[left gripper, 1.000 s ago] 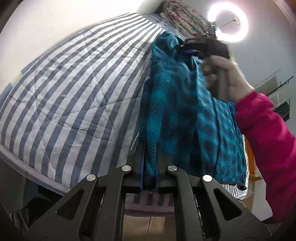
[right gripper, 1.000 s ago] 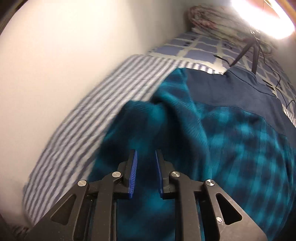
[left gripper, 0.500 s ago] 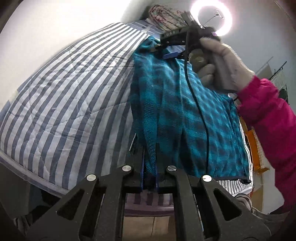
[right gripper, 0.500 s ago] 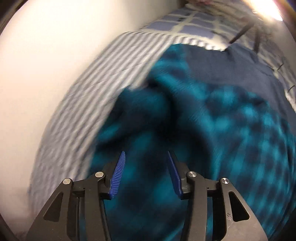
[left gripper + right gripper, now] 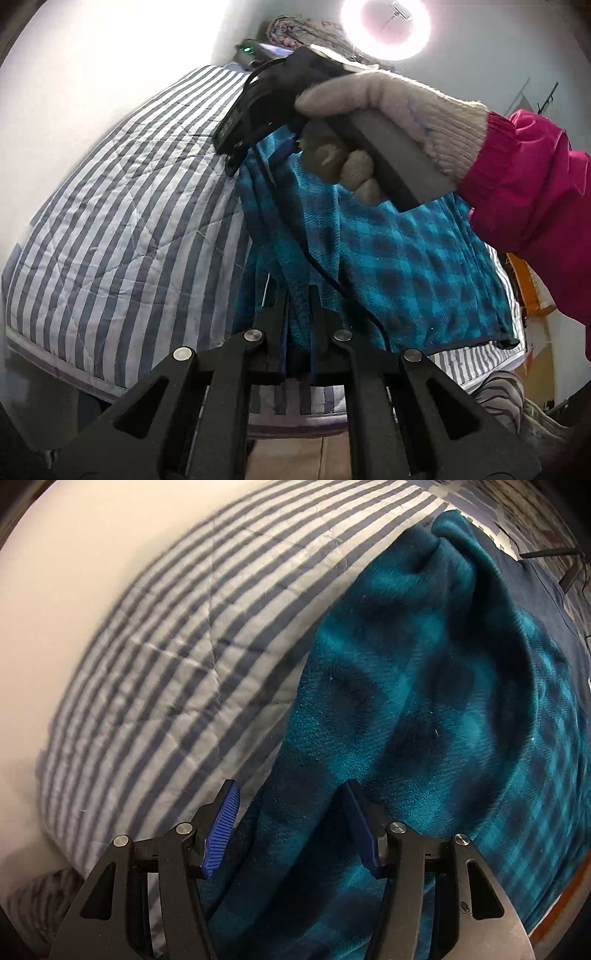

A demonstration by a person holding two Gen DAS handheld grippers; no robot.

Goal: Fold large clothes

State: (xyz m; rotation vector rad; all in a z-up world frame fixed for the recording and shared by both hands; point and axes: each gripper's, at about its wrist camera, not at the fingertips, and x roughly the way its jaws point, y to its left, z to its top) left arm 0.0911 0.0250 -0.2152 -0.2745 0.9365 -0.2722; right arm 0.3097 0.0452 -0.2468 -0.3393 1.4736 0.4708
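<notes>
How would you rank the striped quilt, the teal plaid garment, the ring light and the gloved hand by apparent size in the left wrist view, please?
1. striped quilt
2. teal plaid garment
3. gloved hand, inflated by nearness to the camera
4. ring light

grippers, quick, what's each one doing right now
left gripper: shut on the teal checked fleece garment.
right gripper: open, jaws just been opening, fleece beneath them, not gripped.

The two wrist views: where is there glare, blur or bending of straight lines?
Left wrist view: the ring light blows out to white at the top; the gloved hand is close and slightly soft; the stripes of the quilt bow strongly. Right wrist view: no glare; quilt stripes and the teal garment are smeared, mostly toward the edges, and the stripes curve.
</notes>
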